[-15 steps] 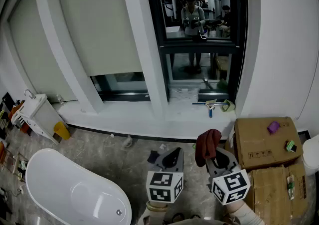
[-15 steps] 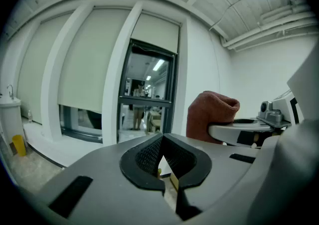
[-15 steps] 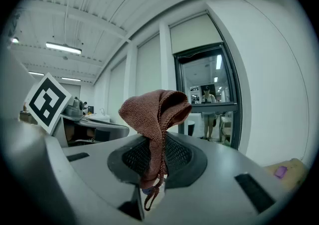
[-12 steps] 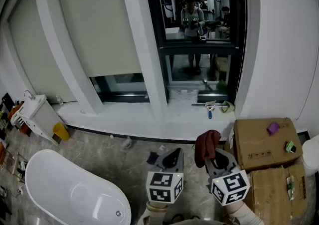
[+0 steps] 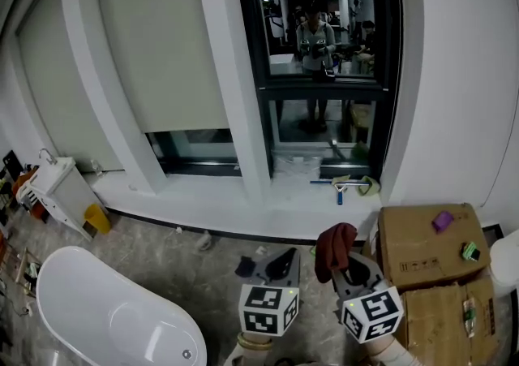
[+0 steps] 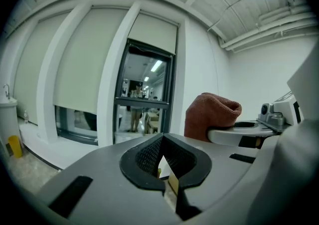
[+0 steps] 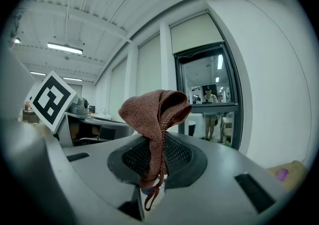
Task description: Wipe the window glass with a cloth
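Note:
The dark-framed window glass point(image 5: 324, 48) stands ahead, above a white sill point(image 5: 243, 194), and reflects a person. A red-brown cloth point(image 5: 334, 244) sticks up from my right gripper point(image 5: 349, 267), whose jaws are shut on its lower part. In the right gripper view the cloth point(image 7: 155, 114) is bunched above my right gripper point(image 7: 155, 156), with the window point(image 7: 209, 94) far beyond. My left gripper point(image 5: 280, 264) hangs just left of it, shut and holding nothing. The left gripper view shows my left gripper point(image 6: 162, 141), the cloth point(image 6: 212, 116) at right and the window point(image 6: 142, 94) ahead. Both grippers are well short of the glass.
A squeegee with a blue handle point(image 5: 340, 187) and a yellow-green rag point(image 5: 369, 186) lie on the sill. Cardboard boxes point(image 5: 426, 247) stand at the right. A white bathtub point(image 5: 105, 316) fills the lower left, with a white stand point(image 5: 61, 186) behind it. Roller blinds point(image 5: 158, 40) cover the left windows.
The head view has shifted slightly, so the window and sill sit a little lower in frame. Both grippers sit slightly lower too. The cloth stays held in the right gripper.

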